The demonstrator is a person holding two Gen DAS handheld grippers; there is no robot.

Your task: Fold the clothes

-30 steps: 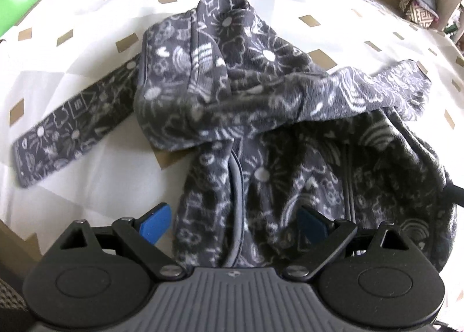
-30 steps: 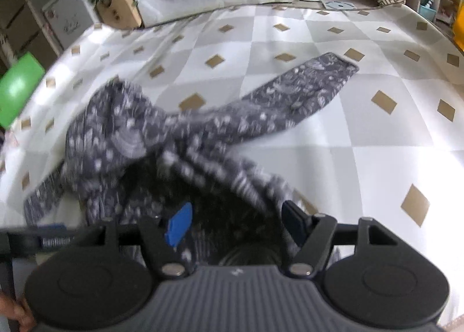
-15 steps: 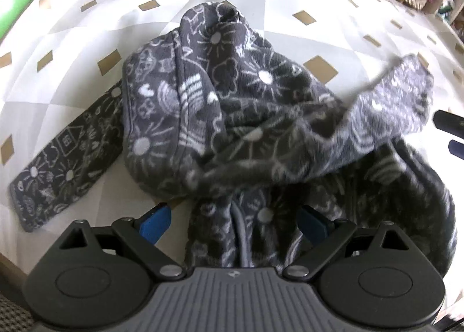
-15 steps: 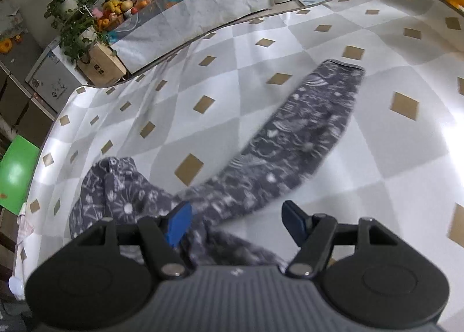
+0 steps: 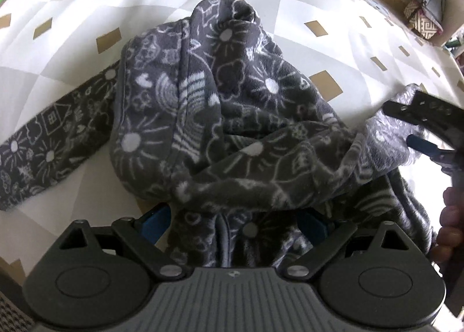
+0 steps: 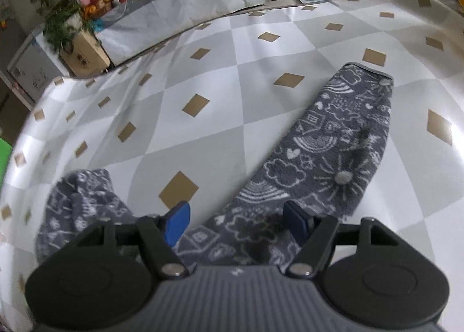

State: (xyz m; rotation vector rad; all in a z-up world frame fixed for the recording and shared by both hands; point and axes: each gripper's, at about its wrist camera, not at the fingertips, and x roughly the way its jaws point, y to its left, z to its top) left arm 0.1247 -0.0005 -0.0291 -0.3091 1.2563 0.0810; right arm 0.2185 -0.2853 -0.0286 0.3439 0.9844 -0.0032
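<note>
The garment [image 5: 232,128], a dark grey fleece printed with white suns, clouds, houses and rainbows, lies bunched on a smooth tablecloth [image 5: 72,41] of white and grey diamonds with small tan squares. One flat sleeve [image 5: 43,152] runs out to the left; the hood heaps up at centre. The left gripper [image 5: 232,223] hangs over the crumpled body, blue pads spread apart with cloth beneath them, not pinched. At right, the second sleeve [image 6: 333,152] lies flat and straight, its hem bound in grey. The right gripper [image 6: 236,220] stands over that sleeve's near end, jaws apart, unclamped. Beyond the table edge: potted plants [image 6: 58,12], a cardboard box. No legible writing.
</note>
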